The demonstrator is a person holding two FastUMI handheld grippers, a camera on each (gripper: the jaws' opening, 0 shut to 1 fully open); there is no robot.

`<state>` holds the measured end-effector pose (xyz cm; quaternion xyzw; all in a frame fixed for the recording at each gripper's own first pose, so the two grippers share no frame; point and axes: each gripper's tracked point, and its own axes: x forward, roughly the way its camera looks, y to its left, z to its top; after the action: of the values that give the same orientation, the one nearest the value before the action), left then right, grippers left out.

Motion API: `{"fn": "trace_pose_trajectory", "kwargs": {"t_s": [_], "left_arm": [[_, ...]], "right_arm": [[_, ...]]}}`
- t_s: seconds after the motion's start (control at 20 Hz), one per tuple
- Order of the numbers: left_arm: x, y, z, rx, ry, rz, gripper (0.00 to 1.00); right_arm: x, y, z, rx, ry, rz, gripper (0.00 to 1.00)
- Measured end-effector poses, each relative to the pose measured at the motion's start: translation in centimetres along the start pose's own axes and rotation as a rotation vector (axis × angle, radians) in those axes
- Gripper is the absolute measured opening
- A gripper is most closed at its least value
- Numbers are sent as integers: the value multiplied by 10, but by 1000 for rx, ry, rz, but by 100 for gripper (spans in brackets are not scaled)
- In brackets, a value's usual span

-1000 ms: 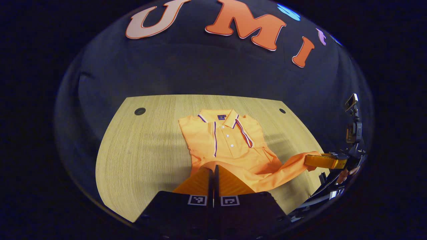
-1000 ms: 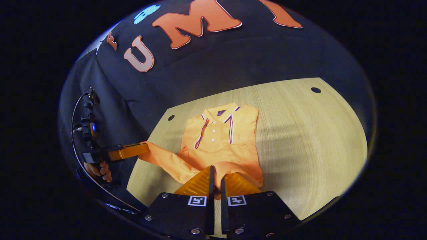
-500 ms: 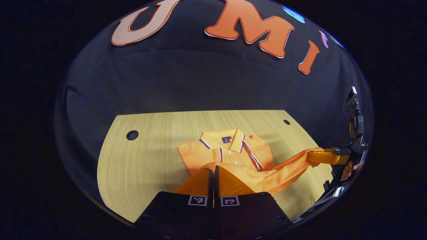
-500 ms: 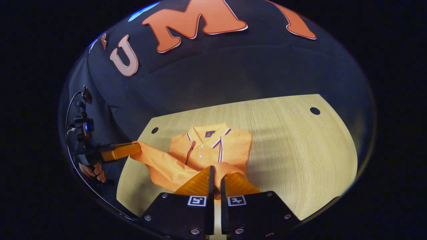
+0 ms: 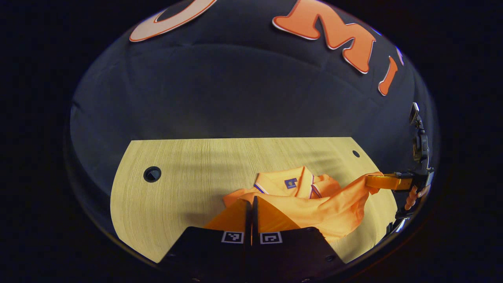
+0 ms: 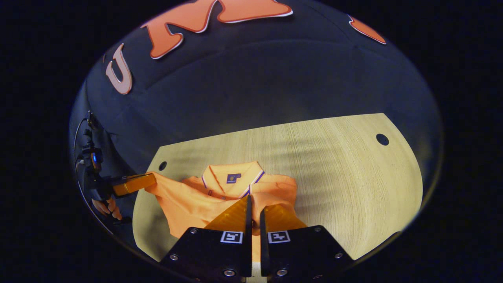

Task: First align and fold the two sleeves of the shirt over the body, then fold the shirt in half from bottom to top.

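- Left gripper view: since a second ago the lifted hem of the orange shirt has been carried up toward the collar, so the button placket that showed then is now covered and only the collar with its purple-striped edge and small dark patch peeks above the raised cloth.
- Shirt fabric is a soft matte knit, sagging in a shallow curve between the two grippers; it lies on a pale wood-grain table with a round dark hole near its left side.
- Left gripper has its fingers closed to a thin slit with the hem's left corner pinched between them.
- Farther right, the right gripper grips the hem's other corner, held by a hand at the edge.
- Right gripper view: compared with the earlier frame, the folded-over layer now reaches up to just under the collar, hiding the buttons, and the shirt looks shorter front to back.
- Ribbed finger pads stand nearly together, with a narrow gap at the tips; orange cloth sits between them, so the right gripper is clamped on the hem.
- At far left the left gripper holds the opposite corner taut above the table, with a hand below it.
- Table surface shows fine straight grain and another round hole.
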<state>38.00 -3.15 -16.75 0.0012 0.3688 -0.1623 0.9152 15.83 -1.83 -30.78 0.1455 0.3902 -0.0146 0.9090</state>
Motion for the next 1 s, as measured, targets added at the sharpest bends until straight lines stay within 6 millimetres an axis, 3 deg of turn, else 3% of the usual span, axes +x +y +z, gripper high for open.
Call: {"fn": "trace_pose_trajectory", "kwargs": {"t_s": [0.2, 0.35, 0.45, 0.5, 0.55, 0.7, 0.8, 1.0], "left_arm": [[32, 15, 8, -21, 21, 25, 0], [52, 21, 2, -46, 57, 41, 0], [57, 27, 6, -37, 43, 70, 1], [58, 28, 10, -28, 32, 78, 4], [61, 29, 9, -20, 39, 78, 14], [54, 36, 14, 5, 33, 140, 100], [45, 34, 18, -7, 13, 143, 98], [7, 20, 32, -46, -39, 131, 99]], "right_arm": [[35, -12, 13, 67, 31, -42, 9], [45, -16, 19, 156, 70, -65, 9], [46, -12, 34, 205, 43, -43, 20], [47, -13, 39, 230, 38, -44, 36], [46, -12, 39, 247, 37, -54, 48], [41, -18, 42, 177, -13, -81, 87], [28, -22, 50, 124, -57, -111, 97], [-16, -24, 73, 8, -172, -162, 98]]}}
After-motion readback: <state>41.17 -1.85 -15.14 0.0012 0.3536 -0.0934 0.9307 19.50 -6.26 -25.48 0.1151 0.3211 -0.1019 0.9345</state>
